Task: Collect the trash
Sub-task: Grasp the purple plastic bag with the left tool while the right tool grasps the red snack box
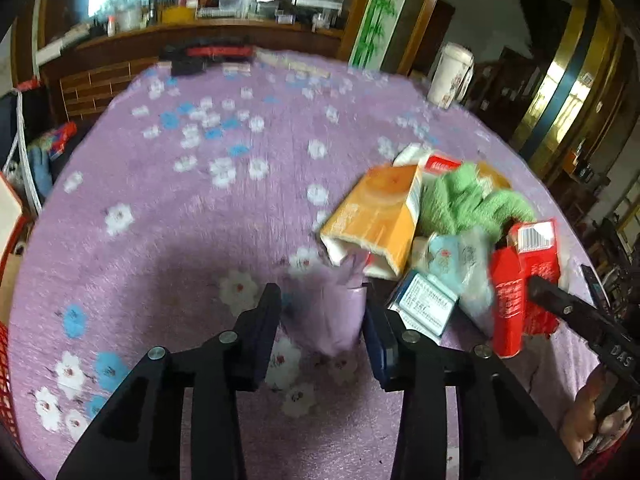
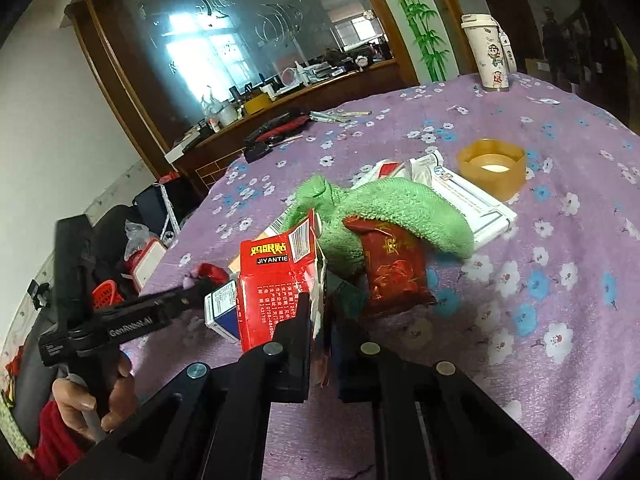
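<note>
A pile of trash lies on the purple flowered tablecloth point(image 1: 180, 208): an orange tissue pack point(image 1: 376, 216), a green cloth point(image 1: 468, 196), a pale blue packet point(image 1: 456, 256), a small white-and-blue box point(image 1: 426, 304) and a torn red carton point(image 1: 524, 276). My left gripper point(image 1: 322, 312) is open, its fingers either side of a pinched-up fold of tablecloth point(image 1: 336, 320), just left of the pile. My right gripper point(image 2: 322, 320) is shut on the red carton point(image 2: 280, 280). A dark red pouch point(image 2: 392, 268) sits under the green cloth point(image 2: 392, 208).
A white tumbler point(image 2: 486, 52) stands at the far table edge. An amber plastic ring point(image 2: 492, 168) and a white flat box point(image 2: 472, 200) lie behind the pile. Black and red items point(image 2: 276, 128) rest at the far left edge. A red basket point(image 2: 106, 292) sits below the table.
</note>
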The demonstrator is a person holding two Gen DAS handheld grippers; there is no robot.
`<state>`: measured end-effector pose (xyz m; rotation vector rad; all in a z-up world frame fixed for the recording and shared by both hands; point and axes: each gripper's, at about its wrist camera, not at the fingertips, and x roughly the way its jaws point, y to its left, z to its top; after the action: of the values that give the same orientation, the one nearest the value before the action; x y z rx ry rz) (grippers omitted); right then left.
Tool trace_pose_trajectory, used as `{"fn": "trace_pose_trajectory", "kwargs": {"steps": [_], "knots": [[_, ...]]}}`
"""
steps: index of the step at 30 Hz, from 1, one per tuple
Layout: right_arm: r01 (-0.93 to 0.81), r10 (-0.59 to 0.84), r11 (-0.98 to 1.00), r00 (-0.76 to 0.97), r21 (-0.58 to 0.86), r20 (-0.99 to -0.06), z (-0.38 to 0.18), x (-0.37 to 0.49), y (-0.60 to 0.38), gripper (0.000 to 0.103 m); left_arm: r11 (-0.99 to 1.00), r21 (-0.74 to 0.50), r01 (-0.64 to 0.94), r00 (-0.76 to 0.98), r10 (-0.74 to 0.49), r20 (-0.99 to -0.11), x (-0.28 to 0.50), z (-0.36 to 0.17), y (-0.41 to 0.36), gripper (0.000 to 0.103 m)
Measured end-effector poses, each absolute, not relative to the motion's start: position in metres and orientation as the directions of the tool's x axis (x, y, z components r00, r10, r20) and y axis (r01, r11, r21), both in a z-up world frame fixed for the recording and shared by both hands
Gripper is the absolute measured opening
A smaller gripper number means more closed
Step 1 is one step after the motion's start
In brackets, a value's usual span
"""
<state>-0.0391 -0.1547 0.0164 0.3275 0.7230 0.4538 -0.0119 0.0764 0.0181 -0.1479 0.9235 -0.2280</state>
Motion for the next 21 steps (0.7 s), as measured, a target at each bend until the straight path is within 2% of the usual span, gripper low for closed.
{"fn": "trace_pose_trajectory", "kwargs": {"steps": [7, 12, 17, 21], "knots": [[-0.285, 0.516, 0.841, 0.680, 0.460, -0.521, 0.020, -0.045, -0.160, 0.009, 0.968, -0.225, 0.115, 0.610, -0.247, -0.753, -0.015, 0.021, 0.079, 0.031], [-0.264, 0.502, 0.838, 0.714, 0.477, -0.488, 0.023, -0.050, -0.167, 0.009, 0.989, -0.118, 0.092, 0.721, -0.147, -0.677, -0.031, 0.040, 0.075, 0.031], [-0.229, 0.466, 0.856, 0.729, 0.464, -0.501, 0.024, -0.049, -0.168, 0.009, 0.996, -0.053, 0.065, 0.802, -0.084, -0.591, -0.045, 0.056, 0.072, 0.031], [-0.209, 0.444, 0.866, 0.738, 0.455, -0.507, 0.025, -0.050, -0.169, 0.009, 0.998, -0.030, 0.054, 0.812, -0.062, -0.580, -0.045, 0.059, 0.074, 0.031]]}}
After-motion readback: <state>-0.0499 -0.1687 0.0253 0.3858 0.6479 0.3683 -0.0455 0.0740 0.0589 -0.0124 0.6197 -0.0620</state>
